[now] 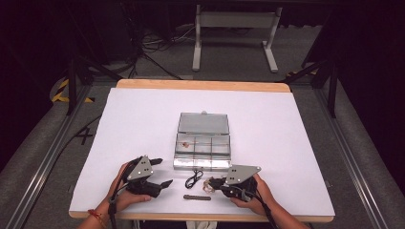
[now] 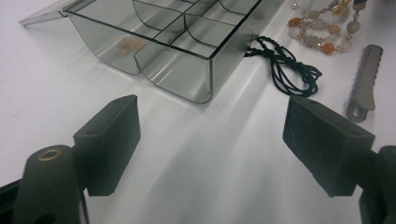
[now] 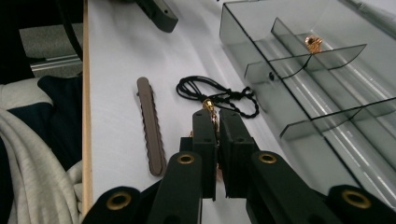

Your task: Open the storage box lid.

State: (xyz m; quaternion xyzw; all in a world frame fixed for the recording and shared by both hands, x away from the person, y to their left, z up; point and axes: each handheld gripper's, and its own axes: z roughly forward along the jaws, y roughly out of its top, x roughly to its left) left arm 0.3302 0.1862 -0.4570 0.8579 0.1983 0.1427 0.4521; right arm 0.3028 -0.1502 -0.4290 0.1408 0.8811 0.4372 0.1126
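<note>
Pinching the beaded bracelet (image 1: 208,182) near the table's (image 1: 286,124) near edge, the right gripper (image 1: 218,183) has its jaws clamped on it. The left gripper (image 1: 164,172) rests with jaws wide apart over bare white surface, left of the clear organizer box (image 1: 203,145).

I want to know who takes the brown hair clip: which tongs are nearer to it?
Right. The right tongs, shut on the bead bracelet, sit just beside the hair clip; the left tongs stand open, farther off.
</note>
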